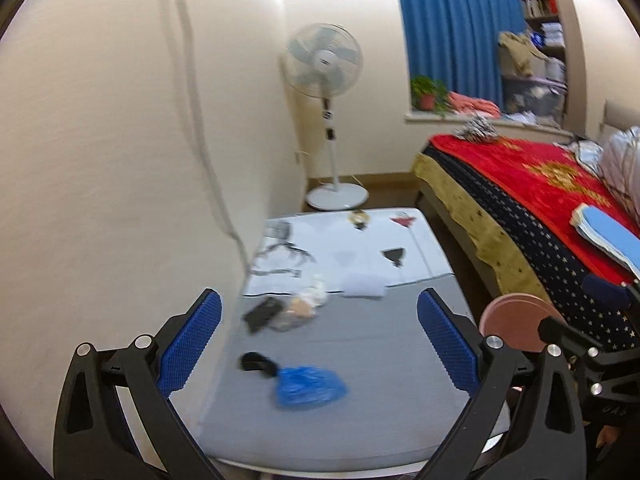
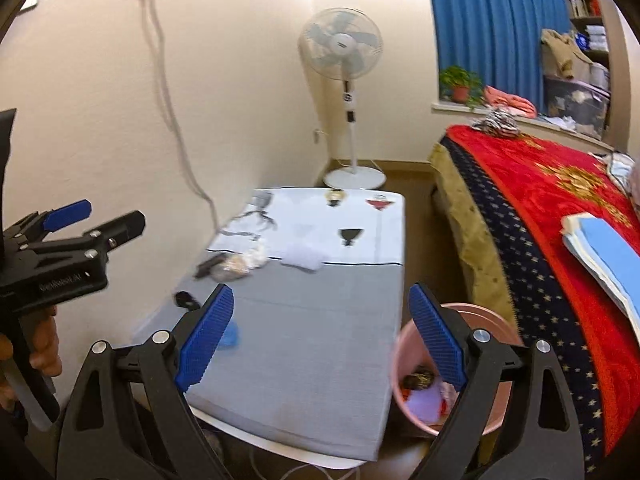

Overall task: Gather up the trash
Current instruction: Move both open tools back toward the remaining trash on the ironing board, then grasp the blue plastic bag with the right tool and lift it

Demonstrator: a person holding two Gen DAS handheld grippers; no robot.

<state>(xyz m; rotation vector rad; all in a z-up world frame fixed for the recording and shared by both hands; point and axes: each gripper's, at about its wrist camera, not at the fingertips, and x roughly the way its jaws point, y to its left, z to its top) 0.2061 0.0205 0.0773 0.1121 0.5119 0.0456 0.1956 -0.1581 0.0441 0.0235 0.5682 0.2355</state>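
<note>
The left gripper [image 1: 318, 342] sits nearest, its blue-padded fingers [image 1: 192, 344] spread wide with nothing between them; the right gripper [image 2: 322, 338] is likewise wide open and empty, poised over the near edge of the grey surface [image 2: 320, 340]. Just ahead of the left gripper lies a crumpled blue plastic bag [image 1: 308, 386], touching a small black scrap [image 1: 256, 362] on its left. The bag lies between the lines of the left fingers, slightly below them and untouched. It looks light, soft and slippery, so it should crush easily; pinching the bunched middle, not a loose edge, seems safest. Farther along, near the wall, a clear wrapper with crumpled tissue [image 1: 304, 306] lies beside a flat black object [image 1: 262, 314], probably just as light. A folded white paper [image 1: 364, 286] rests near the edge of the white cloth [image 1: 340, 244]. The pink bin [image 2: 452, 368], already holding some litter, stands on the floor just beside the surface's right side, under the right gripper
</note>
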